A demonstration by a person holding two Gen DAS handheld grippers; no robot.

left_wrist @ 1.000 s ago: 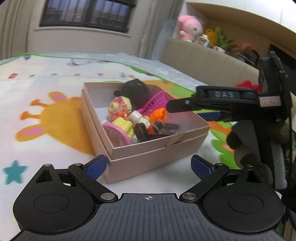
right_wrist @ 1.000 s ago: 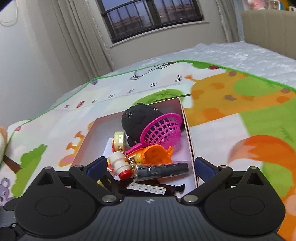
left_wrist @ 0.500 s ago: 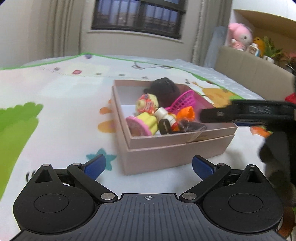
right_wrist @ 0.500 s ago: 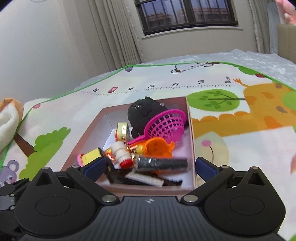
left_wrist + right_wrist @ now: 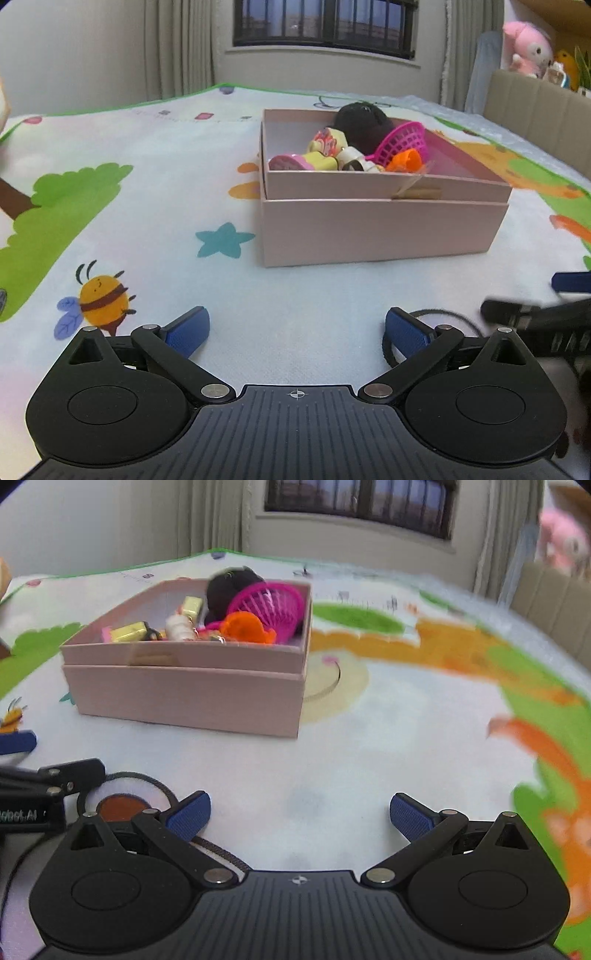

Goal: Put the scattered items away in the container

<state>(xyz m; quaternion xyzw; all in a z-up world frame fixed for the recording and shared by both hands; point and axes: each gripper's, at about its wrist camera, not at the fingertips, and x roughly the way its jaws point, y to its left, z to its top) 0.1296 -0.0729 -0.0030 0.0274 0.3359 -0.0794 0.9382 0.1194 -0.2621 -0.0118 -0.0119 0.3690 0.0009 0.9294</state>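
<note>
Left gripper (image 5: 297, 328) wide, empty | right gripper (image 5: 299, 810) wide, empty

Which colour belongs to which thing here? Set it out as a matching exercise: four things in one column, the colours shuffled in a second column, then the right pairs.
Things:
1. plush toy
2. toy basket
3. cardboard box
4. printed star

Colours:
A. teal
B. black
C. pale pink
D. magenta

Pairs: 1-B, 2-D, 3-C, 4-A.
</note>
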